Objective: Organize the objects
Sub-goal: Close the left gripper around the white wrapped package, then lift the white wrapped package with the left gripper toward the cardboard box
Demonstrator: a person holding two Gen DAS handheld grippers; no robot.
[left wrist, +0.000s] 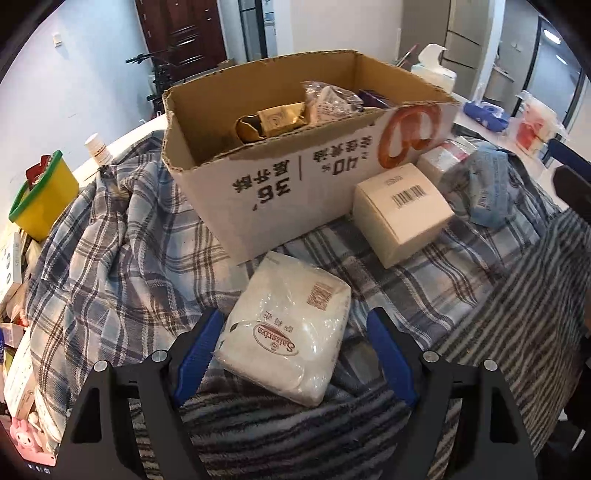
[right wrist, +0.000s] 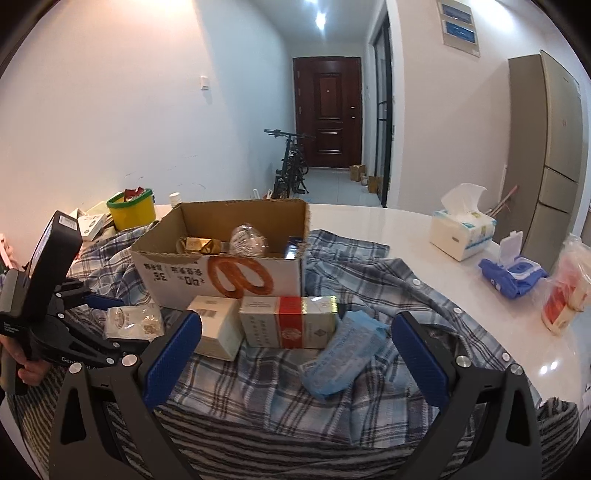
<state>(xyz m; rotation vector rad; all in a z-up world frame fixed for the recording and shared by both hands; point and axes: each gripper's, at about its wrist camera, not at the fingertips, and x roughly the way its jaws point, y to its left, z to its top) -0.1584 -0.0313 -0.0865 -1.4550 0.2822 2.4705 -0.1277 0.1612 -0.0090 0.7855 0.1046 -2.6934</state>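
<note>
**Soft white packet waits between the left tongs**

The left tongs point(left wrist: 295, 354) stand wide, gripping nothing; the plastic-wrapped white packet point(left wrist: 286, 328) lies between them, just before the cardboard box point(left wrist: 295, 184). It looks light, squashy and slippery: pinch its long sides. The right tongs point(right wrist: 295, 354) gape empty.

White walls point(right wrist: 129, 110) flank a hallway ending at a dark wooden door point(right wrist: 327, 110). A bicycle point(right wrist: 290, 166) leans there. Ceiling lights point(right wrist: 320, 16) glare above the pale floor point(right wrist: 328, 184).
</note>
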